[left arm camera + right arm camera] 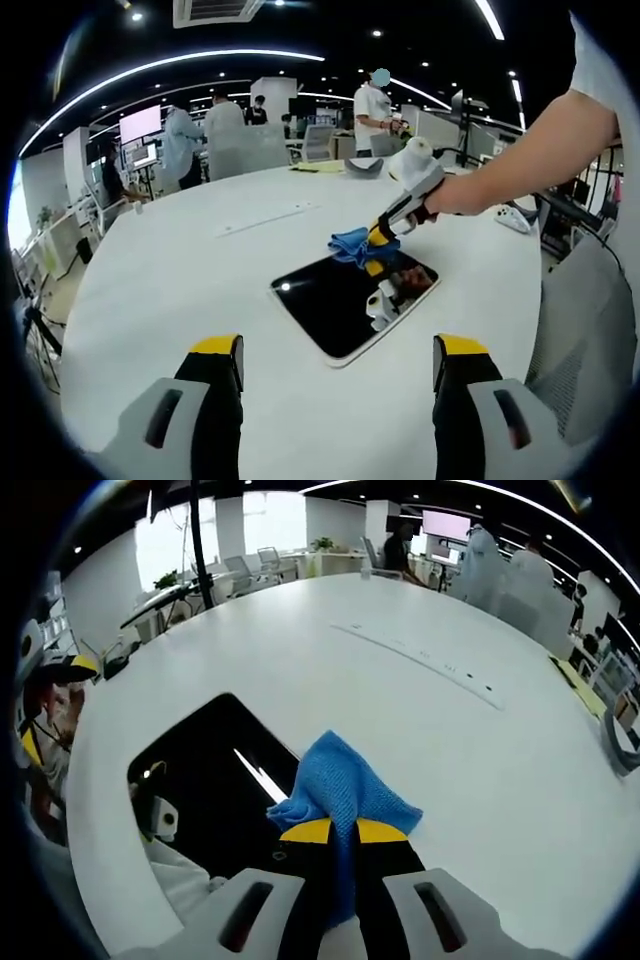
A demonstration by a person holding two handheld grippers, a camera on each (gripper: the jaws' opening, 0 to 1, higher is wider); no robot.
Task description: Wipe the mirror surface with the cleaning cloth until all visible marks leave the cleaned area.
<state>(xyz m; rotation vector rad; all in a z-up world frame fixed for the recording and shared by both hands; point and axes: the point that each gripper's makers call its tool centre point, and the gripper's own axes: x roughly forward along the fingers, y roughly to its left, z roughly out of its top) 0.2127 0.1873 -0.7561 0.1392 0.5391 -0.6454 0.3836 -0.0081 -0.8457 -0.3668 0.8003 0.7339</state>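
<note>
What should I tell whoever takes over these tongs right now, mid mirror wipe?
Right tongs: shut on the blue cleaning cloth, cloth at the mirror's edge.
Left tongs: open, holding nothing, hanging over the white table short of the mirror.
Done: cloth gripped and brought to the glass. Whether any marks are gone cannot be told.
Left: wipe across the dark surface, keeping mirror and cloth in view.
</note>
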